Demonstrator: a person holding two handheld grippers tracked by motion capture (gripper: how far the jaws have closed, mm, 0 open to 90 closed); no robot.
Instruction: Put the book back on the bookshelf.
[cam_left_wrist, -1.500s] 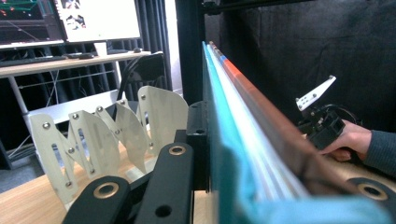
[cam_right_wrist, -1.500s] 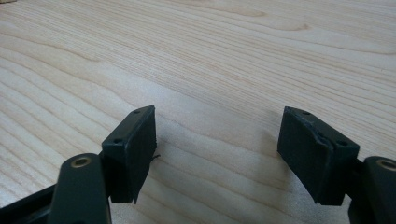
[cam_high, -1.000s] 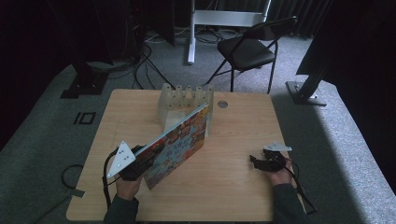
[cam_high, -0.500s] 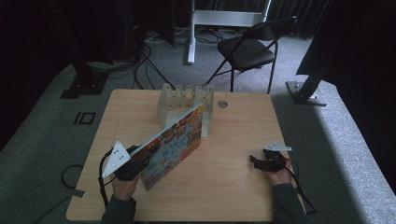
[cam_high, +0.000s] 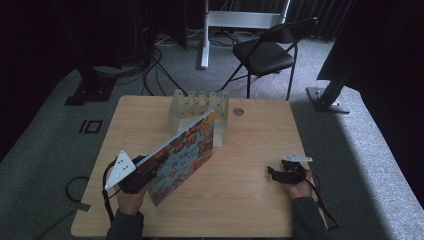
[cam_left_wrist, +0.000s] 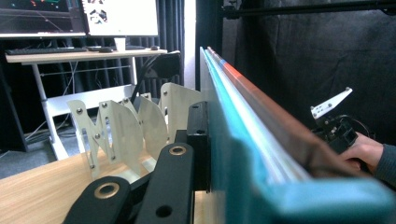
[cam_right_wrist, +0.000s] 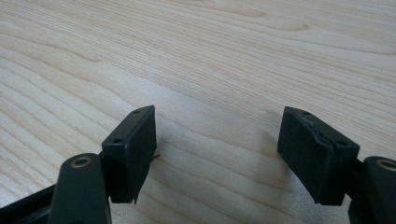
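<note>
Left tongs (cam_high: 142, 172) were clamped on the book (cam_high: 187, 150), mid-frame, held tilted, far edge by the slotted rack (cam_high: 197, 102) but not slotted in. Right tongs (cam_high: 280, 175) sat wide open, empty, lower right on the counter (cam_high: 250, 210).

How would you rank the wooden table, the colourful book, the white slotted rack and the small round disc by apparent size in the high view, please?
1. Wooden table
2. Colourful book, tilted up toward the camera, so it may look bigger than it is
3. White slotted rack, partly hidden behind the book
4. Small round disc
</note>
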